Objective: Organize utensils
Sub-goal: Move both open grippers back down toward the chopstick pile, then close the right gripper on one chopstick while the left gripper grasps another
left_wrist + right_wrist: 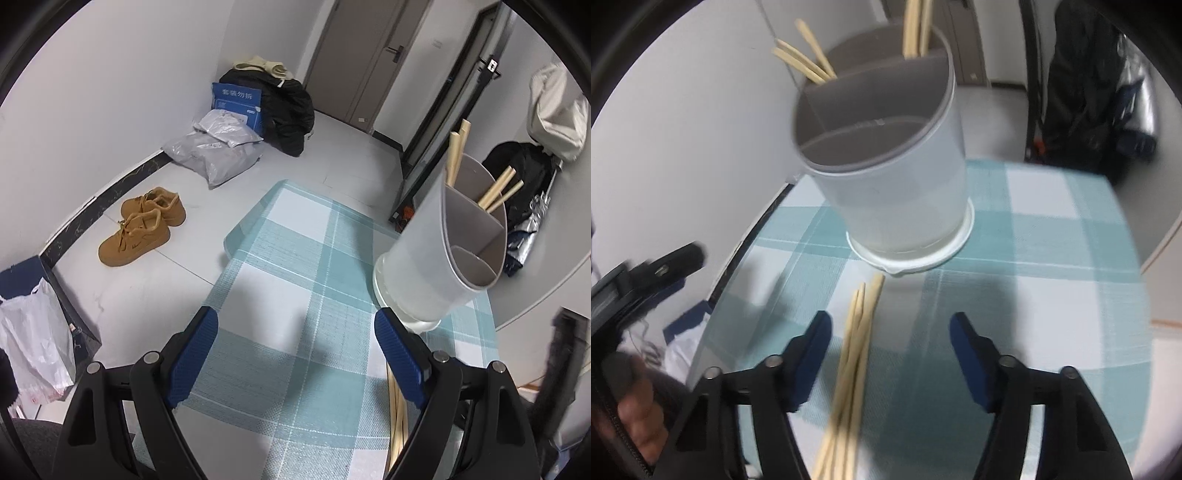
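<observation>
Chopsticks [851, 369] lie loose between the right gripper [890, 354]'s parted, untouching jaws, just short of the holder [886, 162]; left gripper [295, 347] gapes empty, holder [443, 251] beyond its right finger

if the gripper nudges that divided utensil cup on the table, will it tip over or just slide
The utensil cup looks tall and narrower at its base, with chopsticks sticking out above the rim, so a high nudge may tip it. Pushed near its base it would probably slide on the checked tablecloth.
</observation>
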`<state>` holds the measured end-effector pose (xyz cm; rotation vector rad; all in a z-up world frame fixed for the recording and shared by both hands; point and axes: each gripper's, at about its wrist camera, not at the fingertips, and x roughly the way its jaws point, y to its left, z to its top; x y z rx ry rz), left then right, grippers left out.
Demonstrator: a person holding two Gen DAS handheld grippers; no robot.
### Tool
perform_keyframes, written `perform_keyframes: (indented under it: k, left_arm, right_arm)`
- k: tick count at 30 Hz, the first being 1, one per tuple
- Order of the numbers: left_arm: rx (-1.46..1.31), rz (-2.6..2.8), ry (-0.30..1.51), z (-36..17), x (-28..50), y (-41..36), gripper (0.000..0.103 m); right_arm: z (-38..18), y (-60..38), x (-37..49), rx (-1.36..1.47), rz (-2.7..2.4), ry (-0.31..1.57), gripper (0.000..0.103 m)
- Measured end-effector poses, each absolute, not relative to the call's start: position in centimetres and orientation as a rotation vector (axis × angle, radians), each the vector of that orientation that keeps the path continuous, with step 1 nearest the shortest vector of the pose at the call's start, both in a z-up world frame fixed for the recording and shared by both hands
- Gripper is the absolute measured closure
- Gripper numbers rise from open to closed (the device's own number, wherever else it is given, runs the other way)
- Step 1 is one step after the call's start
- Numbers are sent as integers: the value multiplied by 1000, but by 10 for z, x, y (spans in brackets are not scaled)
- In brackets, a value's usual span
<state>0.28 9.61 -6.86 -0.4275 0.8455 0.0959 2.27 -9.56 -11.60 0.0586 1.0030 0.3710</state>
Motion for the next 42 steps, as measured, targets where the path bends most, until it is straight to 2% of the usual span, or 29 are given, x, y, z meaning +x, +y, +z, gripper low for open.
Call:
perform_keyframes:
  k: [2,7,9,13,15,27,42]
  left_arm:
    - [-449,96,853,-70,3,100,20]
    - [-490,94,874,-73,8,108,20]
    - [-501,97,877,-74,10,110,20]
    - [-521,90,885,-75,11,112,20]
    - [-521,89,886,-74,11,112,20]
    - [-504,83,905,-76,12,105,20]
    - [-347,-82,1052,-93,13,45,20]
  right_arm:
    - [-122,-92,32,100,365,1037,57]
    - [-131,-80,48,135,358,1066,65]
    - [-134,-74,52,116,342,1084,74]
    - [-138,-68,53,100,304,1094,83]
    - [-139,-66,53,101,291,1101,96]
    - [-121,-82,44,194,305,1052,97]
    - [-80,-176,17,484,345,897,98]
